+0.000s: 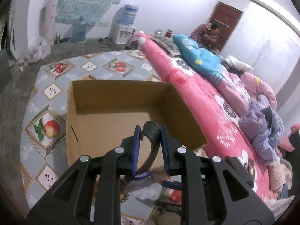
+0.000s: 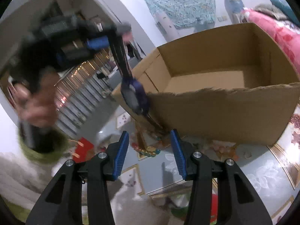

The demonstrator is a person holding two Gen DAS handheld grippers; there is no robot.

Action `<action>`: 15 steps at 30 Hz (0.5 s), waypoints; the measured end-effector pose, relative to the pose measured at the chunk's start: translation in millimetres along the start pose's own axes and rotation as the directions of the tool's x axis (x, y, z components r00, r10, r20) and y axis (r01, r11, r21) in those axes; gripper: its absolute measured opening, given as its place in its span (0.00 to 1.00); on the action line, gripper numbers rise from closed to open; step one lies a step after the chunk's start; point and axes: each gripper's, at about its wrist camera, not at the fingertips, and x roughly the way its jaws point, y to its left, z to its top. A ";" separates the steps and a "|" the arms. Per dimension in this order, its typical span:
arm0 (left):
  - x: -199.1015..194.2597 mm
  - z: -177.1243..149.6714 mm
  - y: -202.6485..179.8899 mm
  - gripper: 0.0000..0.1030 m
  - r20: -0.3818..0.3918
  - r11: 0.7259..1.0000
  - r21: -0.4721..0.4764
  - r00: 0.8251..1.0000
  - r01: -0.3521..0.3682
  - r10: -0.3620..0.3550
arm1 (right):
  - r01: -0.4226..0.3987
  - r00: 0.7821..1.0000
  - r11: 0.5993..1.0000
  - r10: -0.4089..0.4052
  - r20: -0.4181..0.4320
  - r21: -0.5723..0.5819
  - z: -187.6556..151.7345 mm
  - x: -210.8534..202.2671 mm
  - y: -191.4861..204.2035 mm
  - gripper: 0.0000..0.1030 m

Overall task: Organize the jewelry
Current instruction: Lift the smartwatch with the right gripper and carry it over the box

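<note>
Over the near edge of the cardboard box [image 1: 120, 101], the left gripper [image 1: 150, 131] is clamped on a black strap [image 1: 151, 131] that curves between its 2 blue pads. That box sits on a fruit-print tablecloth [image 1: 48, 86], with a pink bed [image 1: 196, 97] to the right. Down near the box's front wall, the right gripper [image 2: 150, 140] hangs with its jaws apart and nothing in them, just above a string of colored beads [image 2: 148, 152] lying on the cloth.

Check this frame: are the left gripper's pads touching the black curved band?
Touching. In the left wrist view, the left gripper has its blue pads pressed against both sides of the black curved band, held above the cardboard box.
</note>
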 end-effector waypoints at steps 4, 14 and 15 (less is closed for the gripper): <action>-26.7 -3.5 -25.4 0.19 0.018 0.998 0.064 1.000 0.019 -0.020 | -0.001 0.999 0.998 0.004 0.048 -0.057 5.3 -2.8 9.6 0.44; -87.5 1.6 -67.7 0.19 0.093 0.987 0.140 0.991 0.081 -0.094 | 0.042 0.983 0.991 -0.018 0.184 -0.130 16.6 -34.9 23.6 0.44; -92.4 2.5 -71.7 0.19 0.098 0.985 0.147 0.990 0.086 -0.101 | 0.048 0.980 0.989 -0.020 0.197 -0.137 16.9 -39.0 25.7 0.44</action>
